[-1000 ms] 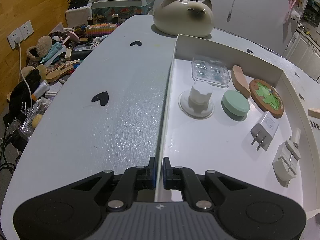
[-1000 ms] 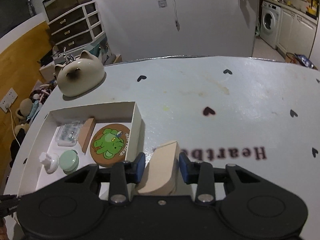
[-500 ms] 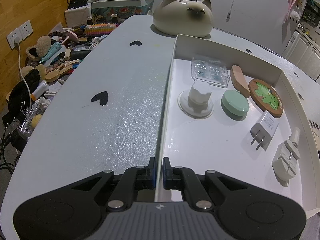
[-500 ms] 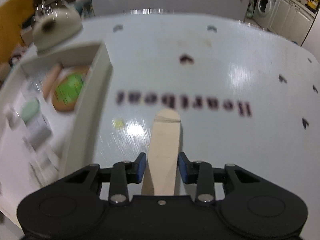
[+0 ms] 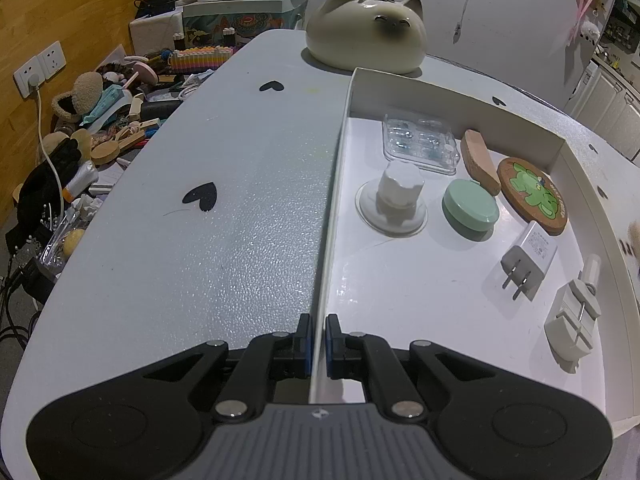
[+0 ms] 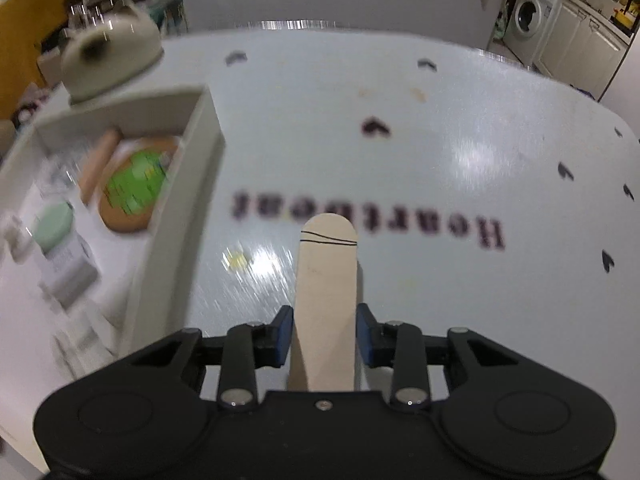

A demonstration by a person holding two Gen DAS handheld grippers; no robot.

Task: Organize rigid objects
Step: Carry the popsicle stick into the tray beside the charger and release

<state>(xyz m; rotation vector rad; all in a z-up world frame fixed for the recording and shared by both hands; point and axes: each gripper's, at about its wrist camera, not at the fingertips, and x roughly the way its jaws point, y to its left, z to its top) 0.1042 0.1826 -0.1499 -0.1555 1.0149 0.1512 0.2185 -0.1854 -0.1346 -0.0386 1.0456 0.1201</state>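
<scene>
My left gripper (image 5: 317,344) pinches the white tray's wall (image 5: 332,208); my right gripper (image 6: 324,334) straddles the wooden stick (image 6: 326,300) above the table beside the tray, pads barely touching, so it could slip out

free: table (image 6: 460,152) right | blocked: tray wall (image 6: 176,216) left

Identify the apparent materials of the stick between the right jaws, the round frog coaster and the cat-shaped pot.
Stick: pale unfinished wood, matte, faint grain. Frog coaster: probably cork, brown grainy rim under a green print. Cat-shaped pot: likely glazed ceramic, glossy cream with highlights.
</scene>
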